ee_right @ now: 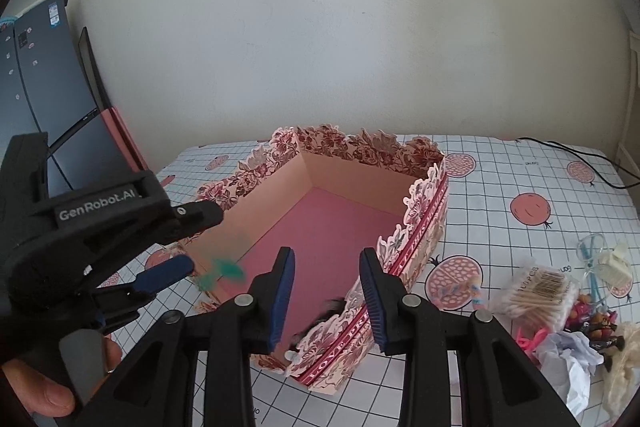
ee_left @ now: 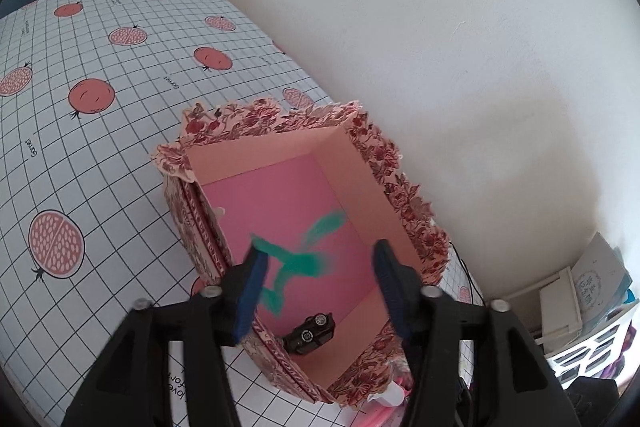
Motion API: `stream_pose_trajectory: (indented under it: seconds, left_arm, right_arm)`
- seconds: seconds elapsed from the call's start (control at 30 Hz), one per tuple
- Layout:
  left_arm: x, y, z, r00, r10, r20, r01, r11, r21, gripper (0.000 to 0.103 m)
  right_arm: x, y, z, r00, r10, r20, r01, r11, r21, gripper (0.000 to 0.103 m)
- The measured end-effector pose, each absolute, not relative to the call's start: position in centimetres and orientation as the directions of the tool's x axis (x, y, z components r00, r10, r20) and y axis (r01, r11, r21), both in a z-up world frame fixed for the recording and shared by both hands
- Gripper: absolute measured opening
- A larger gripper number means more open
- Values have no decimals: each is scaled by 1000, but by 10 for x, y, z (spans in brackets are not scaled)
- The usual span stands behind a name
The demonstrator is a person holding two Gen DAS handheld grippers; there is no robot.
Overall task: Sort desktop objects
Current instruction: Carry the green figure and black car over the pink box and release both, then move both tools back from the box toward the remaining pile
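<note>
A floral-edged cardboard box (ee_left: 362, 211) with a pink floor stands on the gridded tablecloth; it also shows in the right wrist view (ee_right: 416, 247). A black toy car (ee_left: 310, 334) lies in its near corner. A blurred green toy (ee_left: 304, 259) is in mid-air just in front of my open left gripper (ee_left: 318, 287), over the box; it also shows in the right wrist view (ee_right: 224, 273), apart from the blue pads. My right gripper (ee_right: 326, 301) is open and empty above the box's near rim.
Right of the box lie a pack of cotton swabs (ee_right: 536, 291), crumpled paper (ee_right: 572, 359), small figurines (ee_right: 592, 323), a pink loop (ee_right: 530, 339) and glasses (ee_right: 596, 259). A black cable (ee_right: 576, 159) runs at the back right. Dark boxes (ee_right: 36, 75) stand left. Shelving (ee_left: 580, 311) stands beside the table.
</note>
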State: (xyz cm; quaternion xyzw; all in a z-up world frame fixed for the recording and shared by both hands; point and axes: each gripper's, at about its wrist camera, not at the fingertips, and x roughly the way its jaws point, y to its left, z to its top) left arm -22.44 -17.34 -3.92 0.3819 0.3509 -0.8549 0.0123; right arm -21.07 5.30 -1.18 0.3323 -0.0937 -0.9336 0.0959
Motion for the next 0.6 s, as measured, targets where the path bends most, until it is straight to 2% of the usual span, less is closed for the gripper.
stream_pose_trajectory:
  seconds: [0.33, 0.43, 0.6]
  left_arm:
    - [-223, -174, -39, -703, 225, -675, 303, -764, -570, 64]
    - [-223, -171, -38, -702, 223, -677, 299, -769, -564, 70]
    - [-222, -168, -34, -702, 217, -679, 295, -778, -554, 70]
  right_arm:
    - [-210, 58, -7, -759, -233, -608, 109, -966, 233, 37]
    - [-210, 61, -6, -759, -229, -609, 101, -966, 237, 37]
    - [-211, 67, -4, -761, -219, -611, 87, -967, 239, 37]
